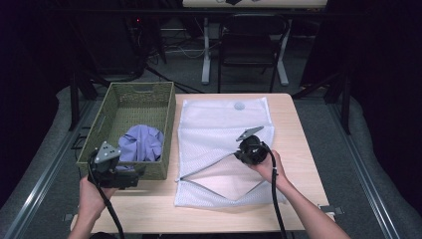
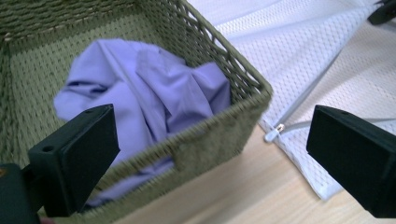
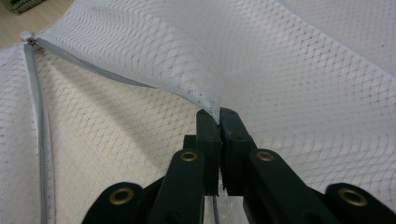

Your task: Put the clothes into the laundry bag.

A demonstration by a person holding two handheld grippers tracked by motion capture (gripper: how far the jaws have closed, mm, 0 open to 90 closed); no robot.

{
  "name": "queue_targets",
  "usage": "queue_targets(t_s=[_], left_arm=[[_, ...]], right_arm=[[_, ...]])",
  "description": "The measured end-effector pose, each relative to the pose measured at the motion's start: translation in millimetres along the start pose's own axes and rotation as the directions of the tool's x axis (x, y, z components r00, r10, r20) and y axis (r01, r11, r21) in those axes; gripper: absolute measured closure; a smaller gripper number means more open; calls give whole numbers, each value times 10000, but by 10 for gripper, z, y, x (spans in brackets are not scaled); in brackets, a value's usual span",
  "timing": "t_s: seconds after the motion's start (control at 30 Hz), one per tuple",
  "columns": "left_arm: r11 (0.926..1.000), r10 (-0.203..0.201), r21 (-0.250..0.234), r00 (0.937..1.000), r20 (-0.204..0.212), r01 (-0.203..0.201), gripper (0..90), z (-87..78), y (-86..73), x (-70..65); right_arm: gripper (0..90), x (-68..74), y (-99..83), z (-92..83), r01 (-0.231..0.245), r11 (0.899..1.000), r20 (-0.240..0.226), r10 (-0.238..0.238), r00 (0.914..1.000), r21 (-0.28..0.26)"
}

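**Bag held open, cloth not yet lifted**

On the counter (image 1: pixel 298 129), the work looks like loading a purple cloth into a white mesh laundry bag, and by my reading it stands at an early stage. The bag's zipper is already undone and its mouth is drawn open, but nothing has gone in.

The mesh bag (image 1: pixel 219 129) lies flat at the middle of the counter, its open slit running from the near left edge toward the right. The right claw (image 3: pixel 218 116) is pressed together on the upper edge of that slit, pinching the mesh and lifting it so the mouth gapes. Through the gap I see 1 bare layer of mesh and no contents.

The woven green basket (image 1: pixel 119 97) sits at the left, just beside the bag. The purple cloth (image 1: pixel 143 143) is bunched in its near half; the far half is empty.

The left claw (image 1: pixel 130 175) hovers at the basket's near rim with its jaws spread wide and nothing between them, aimed at the cloth.

Left to do, as I judge it: grasp the cloth, carry it right, push it through the opening, and probably zip the bag.
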State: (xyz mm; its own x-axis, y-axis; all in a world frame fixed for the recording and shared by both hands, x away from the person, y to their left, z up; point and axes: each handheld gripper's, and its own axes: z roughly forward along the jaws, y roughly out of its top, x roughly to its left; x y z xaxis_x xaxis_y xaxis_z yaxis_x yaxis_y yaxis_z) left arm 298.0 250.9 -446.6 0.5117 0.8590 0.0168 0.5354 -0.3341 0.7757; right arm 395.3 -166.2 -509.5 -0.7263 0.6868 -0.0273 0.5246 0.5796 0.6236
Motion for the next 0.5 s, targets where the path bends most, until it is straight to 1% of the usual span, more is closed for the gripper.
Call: queue_targets(t_s=[0.03,0.07,0.13,0.2,0.27,0.3,0.33,0.37,0.4,0.43,0.5], left_arm=[[10000,0,0,10000,0,0,13,0,0,0],[9999,125,20,9998,141,-125,3,20,72,78],[9998,204,21,9995,227,-205,3,40,138,152],[9995,290,135,9988,394,-295,3,73,198,214],[9981,500,316,9968,631,-520,2,113,252,274],[9958,686,536,9936,901,-736,1,137,282,304],[9927,928,692,9916,896,-991,1,164,309,328],[9886,1192,802,9876,1022,-1276,0,186,337,359],[9886,1192,802,9876,1022,-1276,0,186,337,359],[9804,1529,1049,9799,1283,-1667,0,230,397,434],[9698,1938,1195,9690,1530,-2128,0,271,452,508]], right_arm=[[880,0,-2,1,-27,10000,-11,27,10000,13],[880,-1,-4,2,-7,10000,-5,7,10000,22],[880,-2,-8,4,-21,10000,-1,21,10000,49],[880,-1,-8,1,6,10000,13,-6,10000,43],[880,1,-8,-1,24,10000,28,-25,10000,33],[880,-2,-8,-1,42,10000,32,-42,10000,16],[880,-3,-9,0,19,10000,3,-19,10000,20],[880,-6,-11,1,19,10000,9,-18,10000,-15],[880,-6,-11,1,19,10000,9,-18,10000,-15],[880,-3,-12,2,35,10000,21,-35,10000,-11],[880,-2,-13,0,74,10000,22,-74,10000,-48]])
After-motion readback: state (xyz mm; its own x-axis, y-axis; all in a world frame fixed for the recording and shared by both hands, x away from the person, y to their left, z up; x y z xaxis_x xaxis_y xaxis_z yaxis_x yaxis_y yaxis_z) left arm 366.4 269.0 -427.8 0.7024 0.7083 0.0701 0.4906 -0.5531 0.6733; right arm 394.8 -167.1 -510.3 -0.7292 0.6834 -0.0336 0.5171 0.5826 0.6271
